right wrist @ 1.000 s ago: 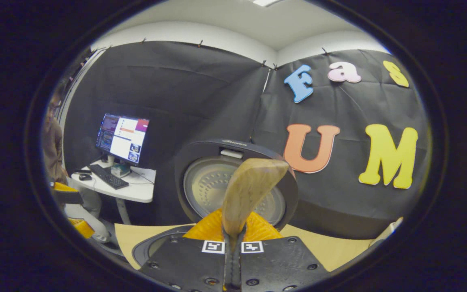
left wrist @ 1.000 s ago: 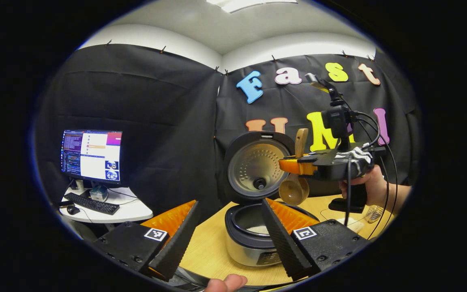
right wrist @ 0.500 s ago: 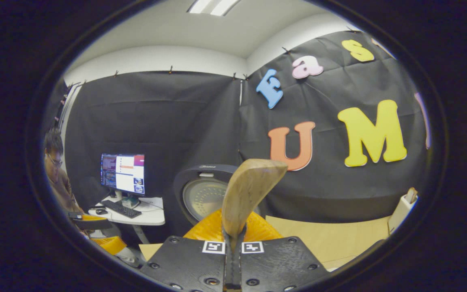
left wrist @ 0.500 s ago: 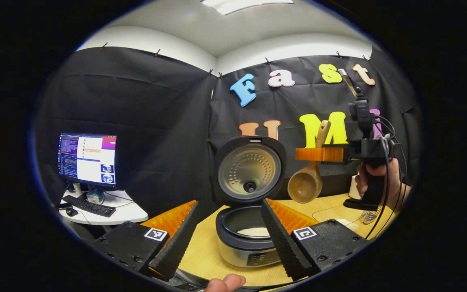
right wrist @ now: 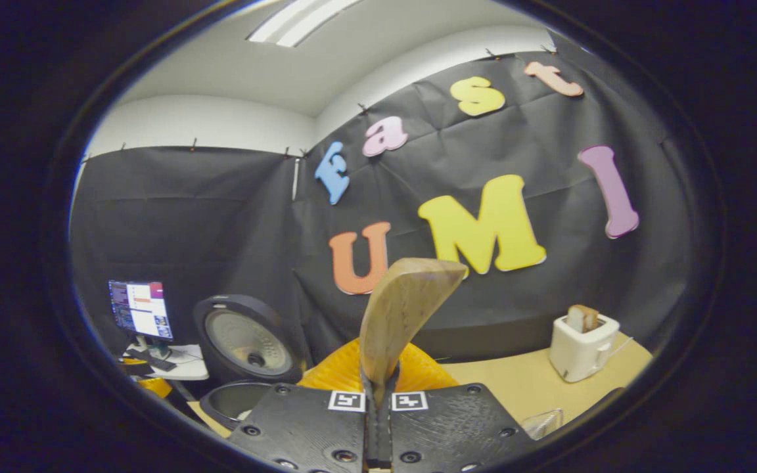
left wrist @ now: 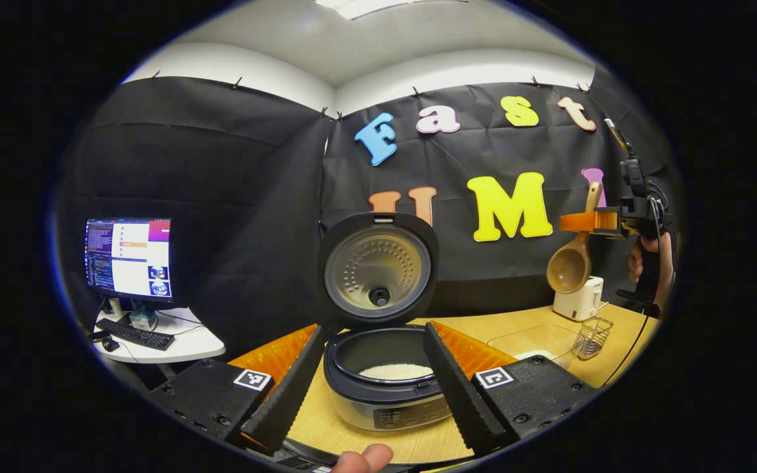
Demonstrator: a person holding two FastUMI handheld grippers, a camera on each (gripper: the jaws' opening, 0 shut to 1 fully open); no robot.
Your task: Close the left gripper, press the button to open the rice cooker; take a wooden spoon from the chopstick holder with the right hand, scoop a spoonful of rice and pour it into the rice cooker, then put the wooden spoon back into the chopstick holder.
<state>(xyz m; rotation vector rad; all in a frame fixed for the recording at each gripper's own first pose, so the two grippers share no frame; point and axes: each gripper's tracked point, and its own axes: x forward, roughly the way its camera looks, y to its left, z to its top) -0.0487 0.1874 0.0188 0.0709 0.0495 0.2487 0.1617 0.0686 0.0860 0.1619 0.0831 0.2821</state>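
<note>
Wooden spoon (left wrist: 569, 263) moved toward toaster (right wrist: 581, 347).

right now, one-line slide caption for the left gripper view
Open left gripper faces the open rice cooker; right gripper holds the wooden spoon.

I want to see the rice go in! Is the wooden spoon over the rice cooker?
No, the wooden spoon hangs far right of the rice cooker, above the white toaster.

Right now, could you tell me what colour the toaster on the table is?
White; the toaster shows best in the right gripper view, with a brown slice poking out.
</note>
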